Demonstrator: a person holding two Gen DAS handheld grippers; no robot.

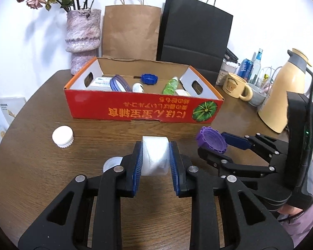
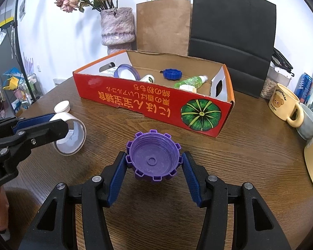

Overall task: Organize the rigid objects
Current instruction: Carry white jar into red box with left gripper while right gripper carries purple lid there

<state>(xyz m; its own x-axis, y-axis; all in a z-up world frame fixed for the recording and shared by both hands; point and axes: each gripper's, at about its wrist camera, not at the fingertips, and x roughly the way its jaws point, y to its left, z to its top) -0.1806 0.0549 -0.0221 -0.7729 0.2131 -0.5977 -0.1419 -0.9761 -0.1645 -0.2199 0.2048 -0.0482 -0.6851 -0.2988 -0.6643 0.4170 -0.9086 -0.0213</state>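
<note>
Low over the wooden table [image 1: 41, 166], the left gripper [image 1: 155, 156] clamps a white tape roll [image 1: 155, 156]; beside it the right gripper [image 2: 154, 162] pinches a purple cap [image 2: 153, 156]. Left lies a white lid [image 1: 63, 135]. Beyond, the red box [image 2: 156, 106] holds a blue cap [image 2: 172, 74] and green bottle [image 2: 191, 81]

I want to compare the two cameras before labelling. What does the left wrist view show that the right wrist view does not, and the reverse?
Only the left wrist view shows the cream thermos jug whole, and a second small white lid partly hidden behind the left jaw.

Only the right wrist view shows the cluttered shelves at far left, and the hollow inside of the purple lid.

Both show the red box, the white lid on the table, the left gripper shut on the white tape roll, and the right gripper shut on the purple lid.
</note>
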